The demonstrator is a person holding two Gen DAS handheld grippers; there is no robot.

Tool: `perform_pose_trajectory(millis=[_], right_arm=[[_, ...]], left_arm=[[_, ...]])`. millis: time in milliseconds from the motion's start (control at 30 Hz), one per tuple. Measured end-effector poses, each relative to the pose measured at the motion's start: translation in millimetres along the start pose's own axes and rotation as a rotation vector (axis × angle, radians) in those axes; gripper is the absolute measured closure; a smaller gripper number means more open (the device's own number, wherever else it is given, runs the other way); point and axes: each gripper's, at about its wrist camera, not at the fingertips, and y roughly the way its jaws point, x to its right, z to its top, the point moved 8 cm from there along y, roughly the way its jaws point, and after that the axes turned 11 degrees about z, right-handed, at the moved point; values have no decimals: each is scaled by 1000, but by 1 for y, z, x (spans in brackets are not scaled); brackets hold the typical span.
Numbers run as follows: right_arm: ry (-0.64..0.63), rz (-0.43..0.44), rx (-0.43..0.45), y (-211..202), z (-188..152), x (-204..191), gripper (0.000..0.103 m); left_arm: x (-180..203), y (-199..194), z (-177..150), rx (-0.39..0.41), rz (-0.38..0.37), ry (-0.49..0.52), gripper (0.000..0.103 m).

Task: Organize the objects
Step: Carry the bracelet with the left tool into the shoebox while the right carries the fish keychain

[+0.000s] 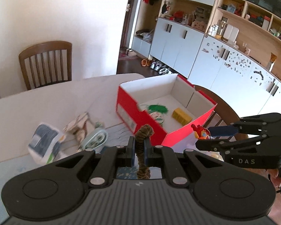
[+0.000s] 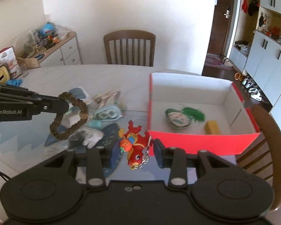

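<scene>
1. Left gripper (image 1: 138,151) is pressed together on a brown braided bracelet (image 2: 71,116), which dangles clear of the table (image 2: 69,75); likely lifted for carrying to the box.
2. Right gripper (image 2: 133,151) pinches a red fish keychain toy (image 2: 135,146) sideways, just near of the red box (image 2: 202,142).
3. Box sits far-right of both grippers, already holding a green-haired mask and a yellow block.
4. Loose packets remain on the table, left of the box.
</scene>
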Motion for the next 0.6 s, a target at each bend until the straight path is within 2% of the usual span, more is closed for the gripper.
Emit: perform_pose_trajectory(millis=[600], right_arm=[[7, -67, -6, 5, 27, 126, 65]], left_arm=[[100, 69, 65, -34, -21, 57, 94]])
